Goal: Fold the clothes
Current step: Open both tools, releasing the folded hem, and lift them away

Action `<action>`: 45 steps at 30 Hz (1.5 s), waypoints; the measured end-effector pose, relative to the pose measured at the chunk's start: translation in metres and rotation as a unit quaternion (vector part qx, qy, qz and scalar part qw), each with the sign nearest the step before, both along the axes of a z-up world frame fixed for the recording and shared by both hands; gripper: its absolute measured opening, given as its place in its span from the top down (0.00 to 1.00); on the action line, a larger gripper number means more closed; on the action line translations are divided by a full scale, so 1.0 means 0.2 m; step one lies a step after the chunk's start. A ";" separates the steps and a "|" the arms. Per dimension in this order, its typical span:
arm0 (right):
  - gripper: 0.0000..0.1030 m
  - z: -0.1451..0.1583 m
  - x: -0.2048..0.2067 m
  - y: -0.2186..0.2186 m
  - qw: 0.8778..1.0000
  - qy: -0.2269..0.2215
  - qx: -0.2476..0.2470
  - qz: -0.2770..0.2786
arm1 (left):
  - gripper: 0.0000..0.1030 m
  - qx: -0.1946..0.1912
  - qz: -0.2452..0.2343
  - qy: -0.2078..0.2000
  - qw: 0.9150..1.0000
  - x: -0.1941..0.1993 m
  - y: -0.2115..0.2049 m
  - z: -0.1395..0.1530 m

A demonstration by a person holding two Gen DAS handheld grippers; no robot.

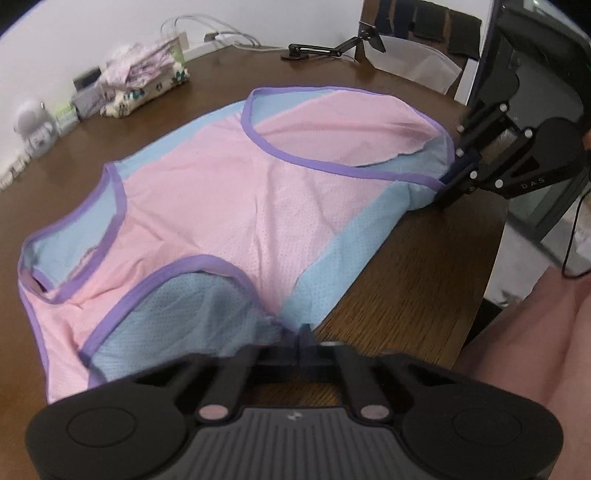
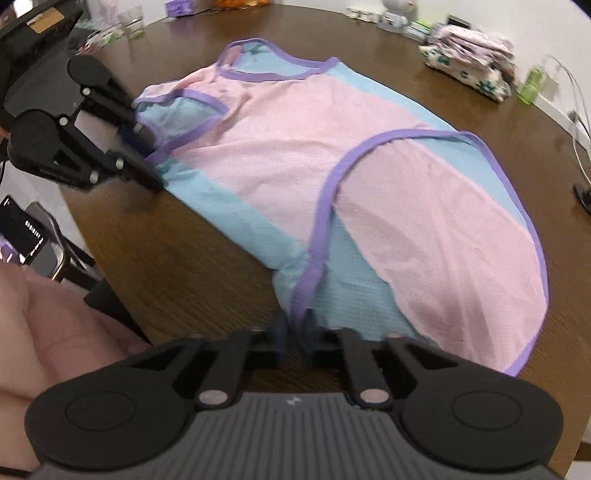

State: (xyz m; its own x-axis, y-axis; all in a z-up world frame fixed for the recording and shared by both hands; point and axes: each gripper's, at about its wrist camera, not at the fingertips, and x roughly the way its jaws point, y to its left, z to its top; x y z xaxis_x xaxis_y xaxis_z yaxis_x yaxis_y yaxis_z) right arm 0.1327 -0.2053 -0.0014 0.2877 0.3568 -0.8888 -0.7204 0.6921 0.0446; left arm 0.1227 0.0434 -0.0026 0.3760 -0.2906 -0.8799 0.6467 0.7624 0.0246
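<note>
A sleeveless mesh top, pink with light blue side panels and purple trim, lies spread on a brown wooden table. My left gripper is shut on the blue fabric at the near armhole corner; the right wrist view shows it at the left, pinching the same edge. My right gripper is shut on the purple-trimmed blue edge at the other armhole corner, and appears at the right of the left wrist view. Both corners sit close to the table's near edge.
A stack of folded patterned clothes lies at the table's far side, near a white figurine and a green bottle. A black lamp arm and a glass stand further off. A person's lap is beside the table edge.
</note>
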 end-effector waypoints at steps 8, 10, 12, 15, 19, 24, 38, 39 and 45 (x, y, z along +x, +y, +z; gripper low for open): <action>0.98 0.03 0.06 -0.16 0.997 0.068 0.030 0.014 | 0.96 -0.028 0.040 0.052 0.997 0.00 0.13 0.01; 0.92 0.02 0.05 -0.16 0.997 0.074 0.033 0.019 | 0.86 -0.041 0.047 0.049 0.997 -0.02 0.14 0.04; 0.76 0.07 0.03 -0.18 0.996 0.062 0.058 0.014 | 0.72 -0.054 0.053 0.029 0.997 -0.06 0.15 0.10; 0.56 0.17 0.03 -0.22 0.994 0.021 0.106 -0.006 | 0.57 -0.066 0.079 -0.019 0.995 -0.06 0.19 0.19; 0.75 0.20 0.04 -0.08 0.991 -0.064 0.117 -0.033 | 0.62 -0.030 0.132 -0.068 0.988 0.03 0.18 0.20; 0.79 0.06 0.07 0.17 0.991 -0.061 0.117 0.001 | 0.83 0.025 0.163 -0.068 0.984 0.09 0.23 0.06; 0.73 0.00 -0.01 0.09 0.989 -0.044 0.132 -0.053 | 0.82 -0.030 0.211 -0.105 0.971 -0.04 0.41 0.11; 0.69 0.01 -0.01 0.09 0.987 -0.050 0.138 -0.058 | 0.82 -0.028 0.231 -0.119 0.965 -0.04 0.43 0.13; 0.69 -0.01 0.00 0.19 0.981 -0.068 0.167 -0.072 | 0.92 -0.001 0.290 -0.127 0.948 0.07 0.53 0.07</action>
